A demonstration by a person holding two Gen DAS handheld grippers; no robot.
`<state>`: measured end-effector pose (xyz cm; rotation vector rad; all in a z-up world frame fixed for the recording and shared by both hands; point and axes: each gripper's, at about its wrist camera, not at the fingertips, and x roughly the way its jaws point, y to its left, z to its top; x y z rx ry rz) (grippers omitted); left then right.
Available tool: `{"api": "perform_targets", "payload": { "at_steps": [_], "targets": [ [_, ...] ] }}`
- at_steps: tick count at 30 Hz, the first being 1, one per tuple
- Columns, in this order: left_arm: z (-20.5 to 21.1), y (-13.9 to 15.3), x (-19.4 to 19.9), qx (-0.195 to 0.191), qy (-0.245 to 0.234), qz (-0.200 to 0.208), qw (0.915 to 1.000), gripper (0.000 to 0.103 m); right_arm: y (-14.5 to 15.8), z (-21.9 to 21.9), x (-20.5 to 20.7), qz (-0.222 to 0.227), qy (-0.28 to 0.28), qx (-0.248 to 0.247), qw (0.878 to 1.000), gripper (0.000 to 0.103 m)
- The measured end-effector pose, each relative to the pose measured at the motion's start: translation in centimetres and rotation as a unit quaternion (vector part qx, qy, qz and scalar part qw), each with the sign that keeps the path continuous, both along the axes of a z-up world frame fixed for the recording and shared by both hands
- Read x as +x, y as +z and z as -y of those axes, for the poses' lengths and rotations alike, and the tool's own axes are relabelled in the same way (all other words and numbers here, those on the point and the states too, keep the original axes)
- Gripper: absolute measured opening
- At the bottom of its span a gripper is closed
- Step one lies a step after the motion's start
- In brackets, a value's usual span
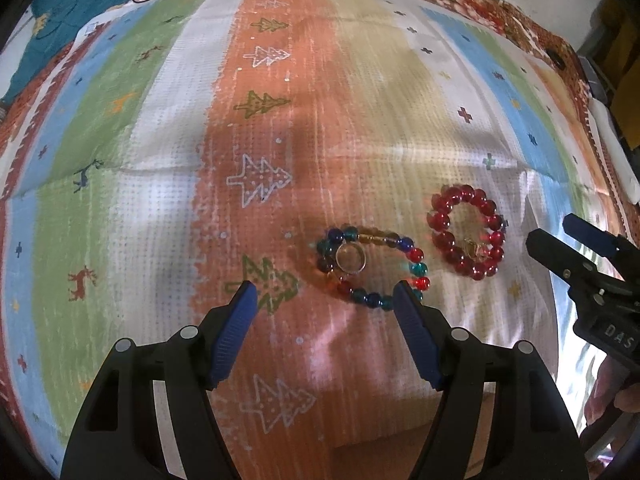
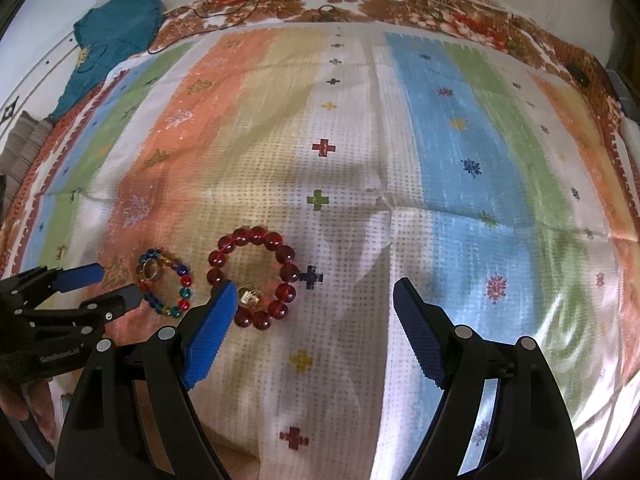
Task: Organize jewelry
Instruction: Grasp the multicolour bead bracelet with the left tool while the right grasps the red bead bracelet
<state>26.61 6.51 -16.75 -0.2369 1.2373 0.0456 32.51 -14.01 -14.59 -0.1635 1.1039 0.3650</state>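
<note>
A multicoloured bead bracelet (image 1: 372,268) lies on the striped cloth with a gold ring (image 1: 347,259) inside its loop. A red bead bracelet (image 1: 466,233) lies to its right with a small gold ring (image 1: 476,250) inside it. My left gripper (image 1: 326,298) is open and empty, just in front of the multicoloured bracelet. My right gripper (image 2: 314,294) is open and empty; its left fingertip (image 2: 222,300) overlaps the near edge of the red bracelet (image 2: 256,276). The multicoloured bracelet (image 2: 166,286) and the left gripper (image 2: 114,284) show at the left of the right wrist view.
The striped patterned cloth (image 2: 440,160) covers a bed with a brown floral blanket (image 2: 360,0) at the far edge. A teal garment (image 2: 112,36) lies at the far left. A thin cable (image 2: 224,12) runs along the back. The right gripper (image 1: 560,236) shows at the right edge.
</note>
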Motion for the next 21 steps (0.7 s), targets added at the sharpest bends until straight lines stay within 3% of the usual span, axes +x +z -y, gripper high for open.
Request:
{"api": "perform_targets", "payload": {
  "at_steps": [9,21],
  "targets": [
    [0.6,-1.1,1.1,-0.004,-0.025,-0.007,0.9996,0.070,-1.4,-0.7,1.6,-0.014,0.004,-0.008,1.000,0.080],
    [1.4,-1.6,1.1,0.020,-0.050,-0.011,0.9985,0.070,-3.3,-1.4,2.3,-0.020,0.015,-0.031,0.999,0.080]
  ]
}}
